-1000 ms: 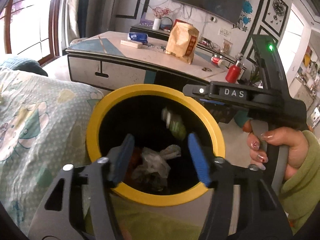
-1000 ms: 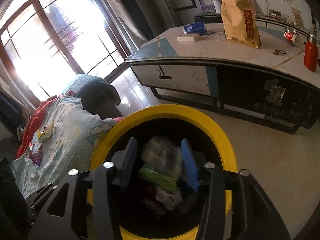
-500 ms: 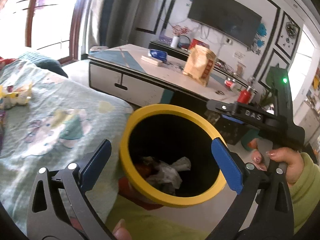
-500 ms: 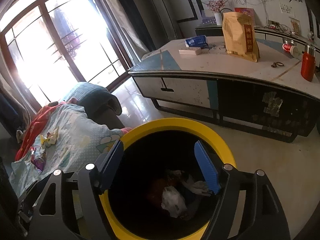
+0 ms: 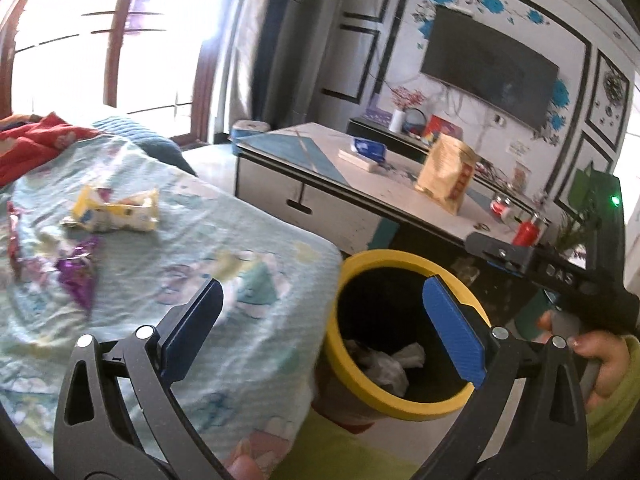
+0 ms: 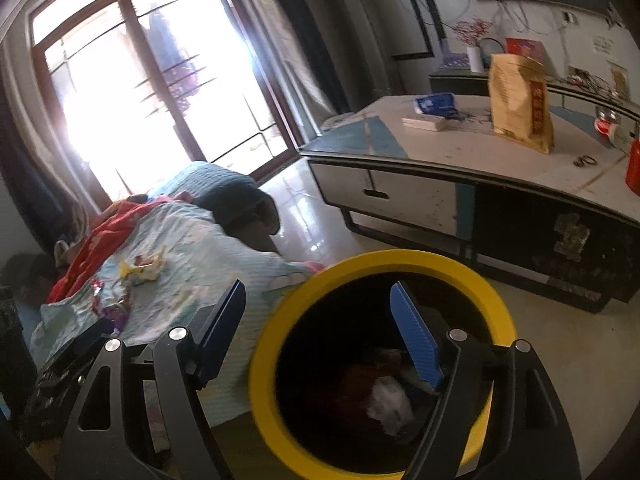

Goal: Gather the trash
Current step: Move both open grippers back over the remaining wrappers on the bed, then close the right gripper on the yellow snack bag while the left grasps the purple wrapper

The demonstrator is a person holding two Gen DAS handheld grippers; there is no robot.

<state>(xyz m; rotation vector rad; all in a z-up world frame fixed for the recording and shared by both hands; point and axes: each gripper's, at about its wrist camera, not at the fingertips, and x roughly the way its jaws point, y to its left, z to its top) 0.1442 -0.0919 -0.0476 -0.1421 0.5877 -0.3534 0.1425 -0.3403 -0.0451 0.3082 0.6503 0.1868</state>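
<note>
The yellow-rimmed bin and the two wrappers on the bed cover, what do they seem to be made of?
The bin looks like moulded plastic: a smooth, matte yellow rim of even colour, with a dark inside. The purple wrapper seems to be metallised foil, since it glints and holds sharp creases. The yellow wrapper looks like thin printed plastic film, crumpled and slightly glossy, though it could be coated paper.

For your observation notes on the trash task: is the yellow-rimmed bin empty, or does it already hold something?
Not empty. The yellow-rimmed bin holds crumpled white trash at its bottom, plus darker reddish pieces in the right wrist view. How full it is cannot be told.
</note>
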